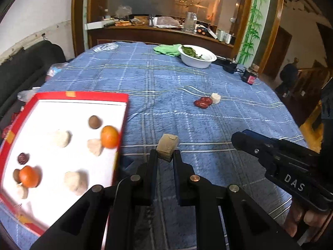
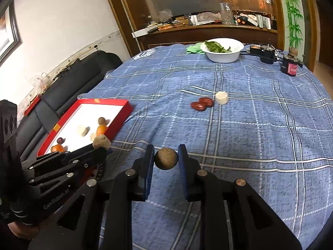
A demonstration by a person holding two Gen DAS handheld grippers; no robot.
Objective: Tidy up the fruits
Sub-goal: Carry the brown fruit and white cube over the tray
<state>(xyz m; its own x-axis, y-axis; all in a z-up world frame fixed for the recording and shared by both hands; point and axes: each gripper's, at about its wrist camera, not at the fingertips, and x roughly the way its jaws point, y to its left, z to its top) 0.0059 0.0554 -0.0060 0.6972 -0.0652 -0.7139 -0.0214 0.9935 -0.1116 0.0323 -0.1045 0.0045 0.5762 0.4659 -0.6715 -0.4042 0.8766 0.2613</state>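
Fruit mostly sits in the red tray (image 1: 122,98) on the desk (image 1: 187,79). Left claw (image 1: 165,156) grips a pale chunk (image 1: 167,146); right claw (image 2: 166,156) grips a brown ball (image 2: 166,158). Two red dates (image 2: 202,103) and a white piece (image 2: 221,98) remain outside.

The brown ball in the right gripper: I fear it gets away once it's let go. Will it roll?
Probably. The brown ball looks nearly round, so the fingers grip only narrow spots and it may slip or roll. The red tray has a raised rim that should stop it. Its matte skin suggests some grip.
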